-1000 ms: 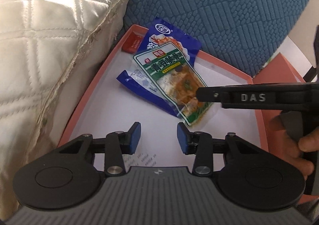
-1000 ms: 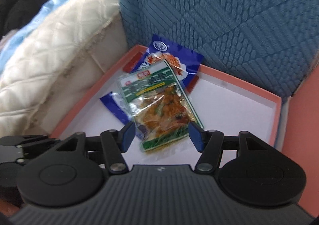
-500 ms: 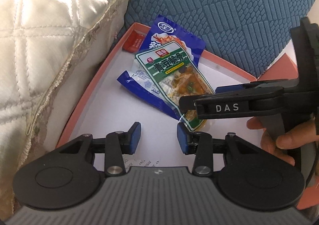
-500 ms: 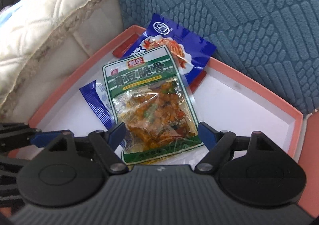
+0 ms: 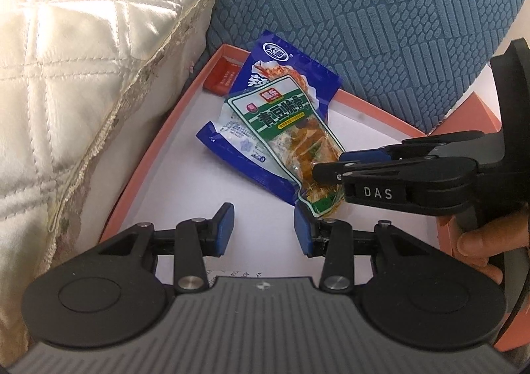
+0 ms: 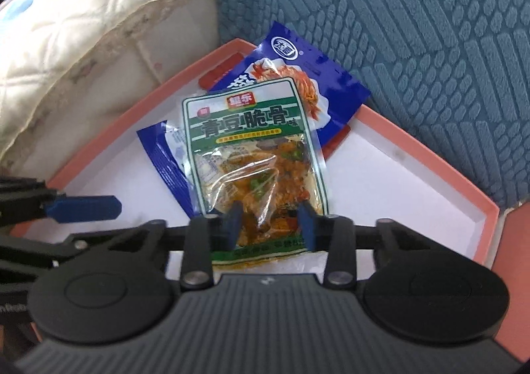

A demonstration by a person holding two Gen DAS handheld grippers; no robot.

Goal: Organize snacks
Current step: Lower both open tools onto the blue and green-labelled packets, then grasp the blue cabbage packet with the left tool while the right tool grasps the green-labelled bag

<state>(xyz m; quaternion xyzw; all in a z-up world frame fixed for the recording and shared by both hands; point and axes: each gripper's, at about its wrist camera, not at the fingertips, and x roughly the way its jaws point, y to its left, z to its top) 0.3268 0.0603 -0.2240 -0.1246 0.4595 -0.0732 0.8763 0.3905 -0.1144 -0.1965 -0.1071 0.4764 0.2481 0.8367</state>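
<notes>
A green-labelled snack packet (image 6: 251, 155) lies on top of blue snack packets (image 6: 298, 75) in a shallow orange-rimmed white box (image 6: 414, 148). My right gripper (image 6: 269, 224) has its blue pads pressing the packet's lower end, which crumples between them. In the left wrist view the green packet (image 5: 288, 128) lies over the blue packets (image 5: 232, 145), and the right gripper (image 5: 334, 166) reaches in from the right onto its near end. My left gripper (image 5: 263, 229) is open and empty, low over the white box floor (image 5: 185, 175).
A cream quilted cushion (image 5: 82, 69) presses against the box's left side. A teal textured cushion (image 5: 381, 26) stands behind it. A small red packet (image 5: 222, 75) lies in the box's far corner. An orange box lid (image 5: 477, 118) sits at the right.
My right gripper moved forward over the green packet's near end and narrowed its jaws onto it. The left gripper stayed open and nearly still.
</notes>
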